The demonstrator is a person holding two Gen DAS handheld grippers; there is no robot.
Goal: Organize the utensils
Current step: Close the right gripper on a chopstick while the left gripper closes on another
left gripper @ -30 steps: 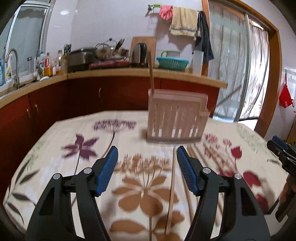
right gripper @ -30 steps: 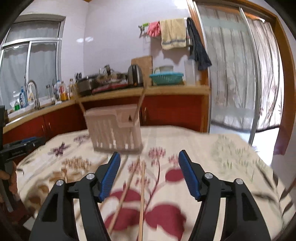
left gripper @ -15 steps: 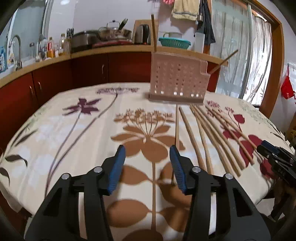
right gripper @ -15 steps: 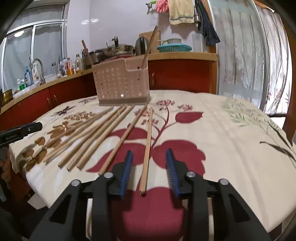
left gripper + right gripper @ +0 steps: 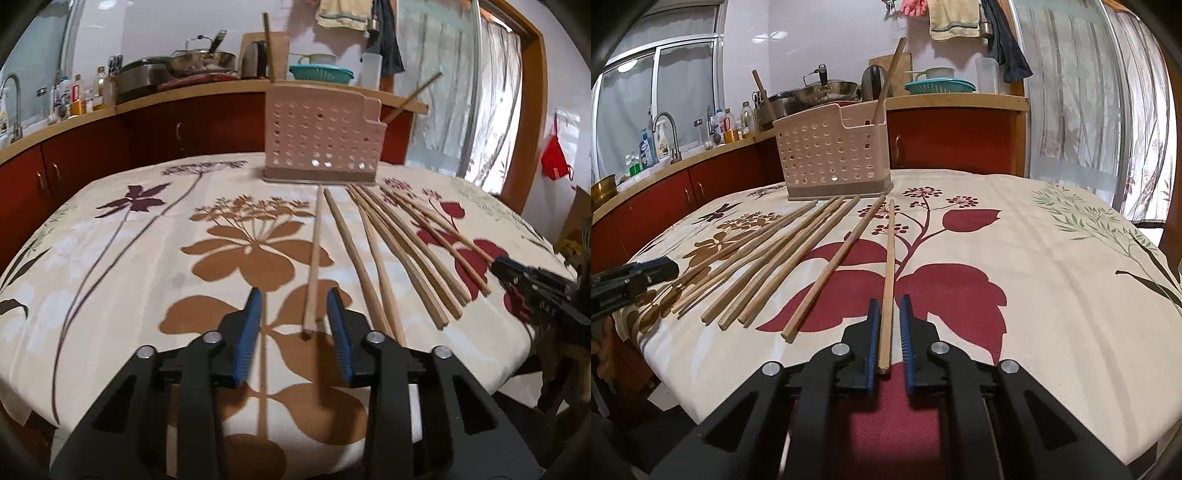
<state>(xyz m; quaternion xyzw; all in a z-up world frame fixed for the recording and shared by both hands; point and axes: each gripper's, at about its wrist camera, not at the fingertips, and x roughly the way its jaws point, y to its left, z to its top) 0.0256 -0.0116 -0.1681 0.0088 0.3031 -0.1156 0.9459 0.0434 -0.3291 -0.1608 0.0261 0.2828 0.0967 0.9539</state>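
While the perforated pink utensil holder (image 5: 833, 155) stands at the far side of the flowered worktop (image 5: 1052, 266), loose chopsticks (image 5: 402, 247) fan out from its base. Right tool (image 5: 889, 332) has its pads nearly closed around the near end of one chopstick (image 5: 888, 273), a small gap showing. Left tool (image 5: 294, 332) is apart, straddling the pale chopstick (image 5: 314, 254)
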